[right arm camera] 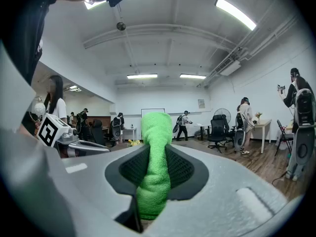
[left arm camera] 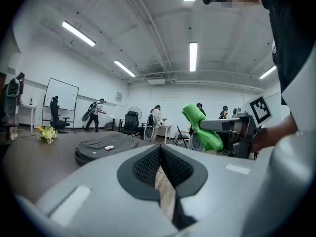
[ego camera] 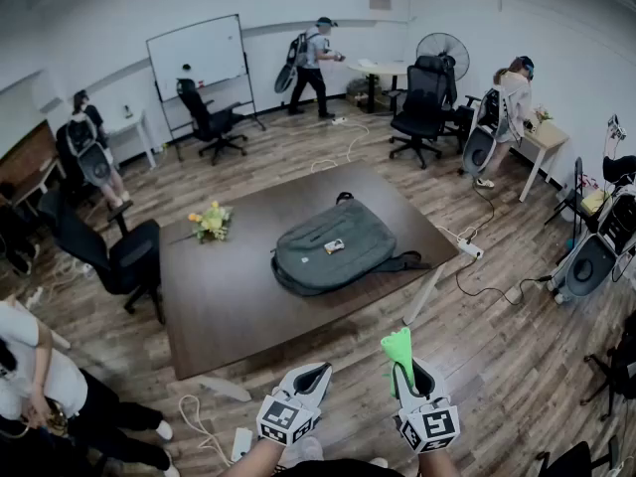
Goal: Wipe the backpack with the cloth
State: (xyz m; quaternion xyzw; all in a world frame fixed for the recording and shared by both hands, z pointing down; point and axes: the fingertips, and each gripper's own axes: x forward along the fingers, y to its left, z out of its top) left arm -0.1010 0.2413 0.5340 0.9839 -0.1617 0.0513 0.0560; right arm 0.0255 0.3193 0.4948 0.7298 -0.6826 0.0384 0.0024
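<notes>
left gripper point(ego camera: 319, 372) — fingers point(left arm camera: 144, 165) closed, empty | right gripper point(ego camera: 405, 370) — clamps cloth point(ego camera: 398, 347)

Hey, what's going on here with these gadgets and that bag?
A person holds a gripper in each hand. The right gripper is clamped on a green cloth; the left gripper is shut and empty. A grey backpack lies on the dark table ahead, untouched, so wiping hasn't begun.

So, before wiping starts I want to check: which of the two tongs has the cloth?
The right tongs, shut on the green cloth; the left tongs are shut on nothing.
</notes>
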